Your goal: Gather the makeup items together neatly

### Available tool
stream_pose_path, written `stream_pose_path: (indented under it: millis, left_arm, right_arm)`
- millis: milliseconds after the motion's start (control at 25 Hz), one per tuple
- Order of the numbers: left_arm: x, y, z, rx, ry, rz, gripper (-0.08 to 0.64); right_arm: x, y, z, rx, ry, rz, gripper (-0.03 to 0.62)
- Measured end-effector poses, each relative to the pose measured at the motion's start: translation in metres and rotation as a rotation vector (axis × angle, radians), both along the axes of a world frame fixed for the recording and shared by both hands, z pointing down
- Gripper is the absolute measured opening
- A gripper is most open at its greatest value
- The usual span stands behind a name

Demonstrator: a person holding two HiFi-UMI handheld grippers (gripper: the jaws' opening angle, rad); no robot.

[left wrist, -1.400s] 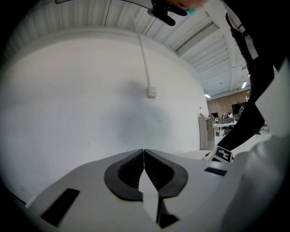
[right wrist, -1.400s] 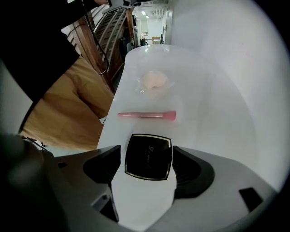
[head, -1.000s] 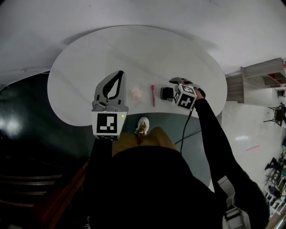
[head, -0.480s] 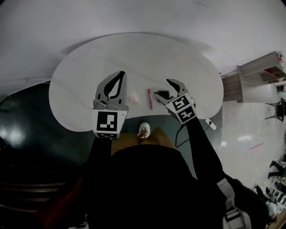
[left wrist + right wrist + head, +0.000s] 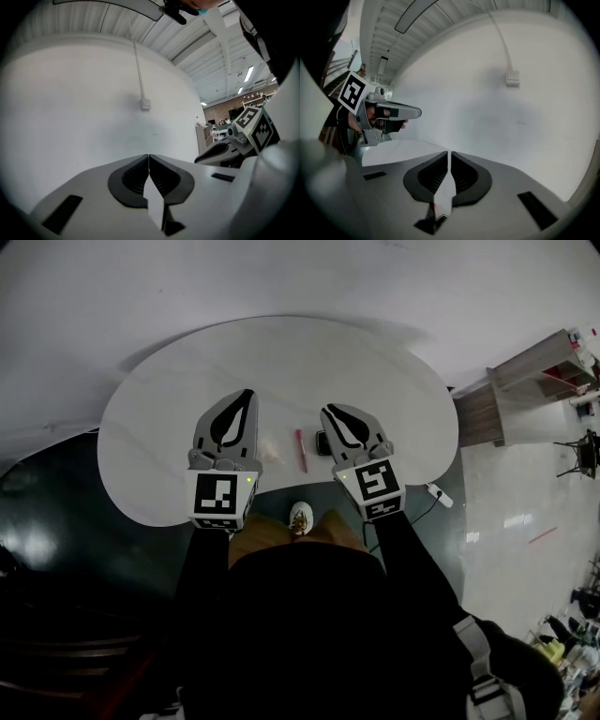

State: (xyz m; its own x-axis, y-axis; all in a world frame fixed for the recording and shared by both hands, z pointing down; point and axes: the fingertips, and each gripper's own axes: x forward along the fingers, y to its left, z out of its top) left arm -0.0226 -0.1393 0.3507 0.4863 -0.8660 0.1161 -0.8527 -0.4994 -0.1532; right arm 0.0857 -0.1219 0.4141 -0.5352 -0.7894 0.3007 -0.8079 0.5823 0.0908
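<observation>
Mostly hidden beneath the right gripper, jaws closing on nothing: a dark compact, only its left edge visible. Too faint and small to identify: a pale item beside the left gripper. Near rim of the tabletop covered by both grippers and dark sleeves.

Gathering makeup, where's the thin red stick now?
Head view: the red stick lies on the white table near its front edge, just left of a black case.
</observation>
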Motion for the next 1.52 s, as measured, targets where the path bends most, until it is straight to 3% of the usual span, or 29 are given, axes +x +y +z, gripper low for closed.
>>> stream_pose_path:
  millis: [80,400,1520]
  left_arm:
    - [0.002,0.001,-0.001,-0.002,0.002,0.002,0.017]
    - [0.002,-0.001,-0.004,0.019,-0.009,0.002,0.017]
    - [0.003,0.0,-0.015,0.05,-0.021,0.01,0.017]
  right_arm:
    - [0.003,0.003,-0.014,0.054,-0.014,0.0,0.028]
    - [0.012,0.003,-0.041,0.149,-0.049,0.041,0.026]
    - [0.017,-0.006,-0.043,0.17,-0.023,0.072,0.026]
